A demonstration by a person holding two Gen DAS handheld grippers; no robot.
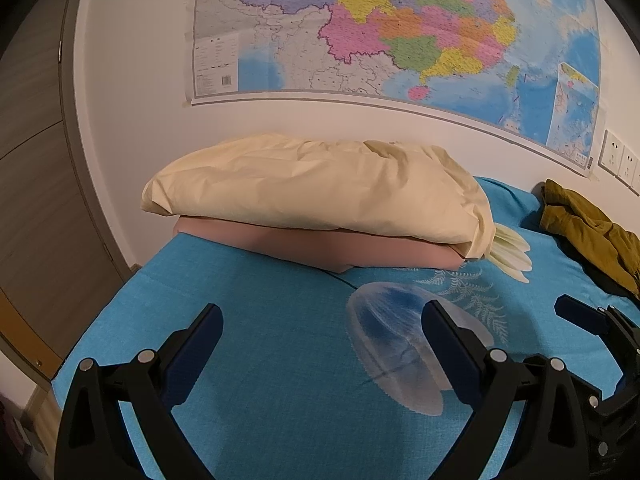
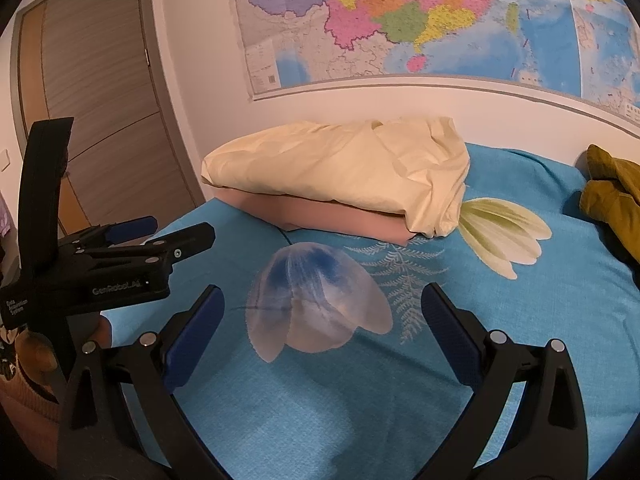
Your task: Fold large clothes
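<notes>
The left gripper (image 1: pixel 322 326) is hovering over the bed with its jaws spread wide, nothing between them but the turquoise bedsheet (image 1: pixel 280 360) below. The right gripper (image 2: pixel 322 308) is doing the same, its jaws gaping just as far and gripping nothing; its blue-padded fingers (image 2: pixel 196 336) are framing a printed pale blue flower (image 2: pixel 316 304) on the sheet without touching it. In the right wrist view the left gripper is showing at the left edge, side-on and just beside the right one. In the left wrist view the tips of the right gripper are poking in at the right edge.

Farther out, a cream pillow (image 1: pixel 316 188) is lying on top of a pink pillow (image 1: pixel 312 246) at the far side of the bed, against the white wall. Printed white-green petals (image 2: pixel 504 232) are peeking out next to the pillows' right end. The olive-green garment (image 1: pixel 588 232) is lying crumpled at the far right of the bed, well apart from both grippers and near the wall. A large coloured map (image 1: pixel 400 28) is hanging above, wall sockets (image 1: pixel 620 160) are sitting at its lower right, and a wooden door (image 2: pixel 100 92) is standing to the left.
</notes>
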